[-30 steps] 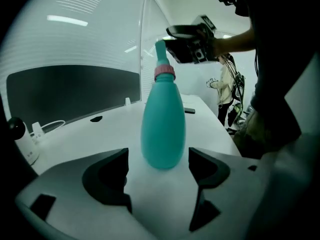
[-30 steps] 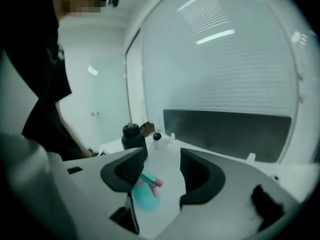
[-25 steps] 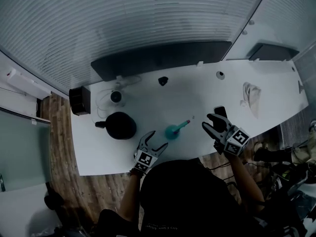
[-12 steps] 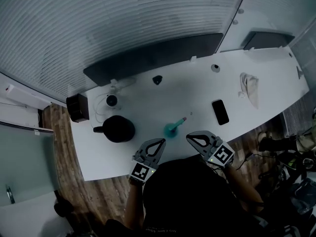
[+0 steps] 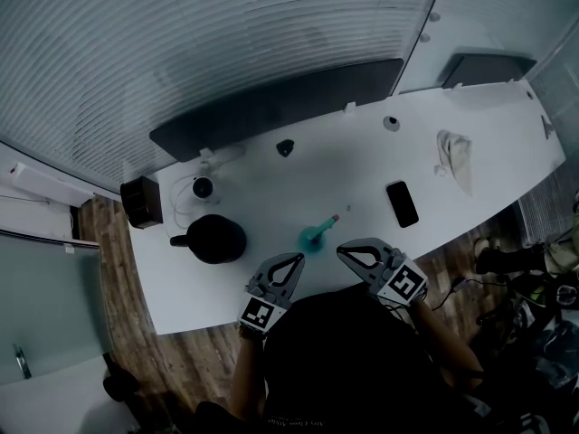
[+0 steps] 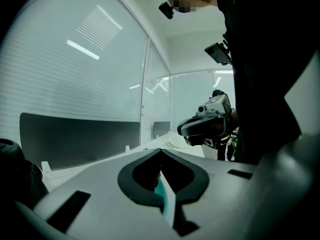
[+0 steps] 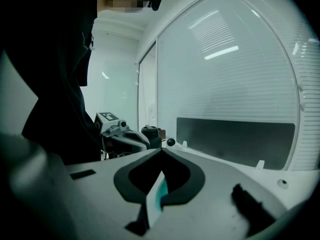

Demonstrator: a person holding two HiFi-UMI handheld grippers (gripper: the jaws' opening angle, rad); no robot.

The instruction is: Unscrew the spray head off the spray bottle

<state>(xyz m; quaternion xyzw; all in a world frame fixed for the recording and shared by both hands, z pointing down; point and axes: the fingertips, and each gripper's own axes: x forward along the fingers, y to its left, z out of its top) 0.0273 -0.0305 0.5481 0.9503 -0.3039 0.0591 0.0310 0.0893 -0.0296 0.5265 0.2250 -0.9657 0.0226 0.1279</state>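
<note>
Here, lower centre, left gripper [image 5: 298, 258] and right gripper [image 5: 343, 250] pressed together, empty, teal spray bottle [image 5: 316, 236] just above.

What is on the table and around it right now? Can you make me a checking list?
Surface: white table, long.
Job's things: teal spray bottle near the front edge; spray head looks on it; nothing touches it.
Clutter: black kettle, phone, crumpled cloth, black box, small round gadget.
Grippers: left gripper and right gripper both shut, holding nothing, tips near the bottle.
Cables: thin white cable loops beside the round gadget.
Surroundings: striped glass wall, dark panel along the back edge, wooden floor.
</note>
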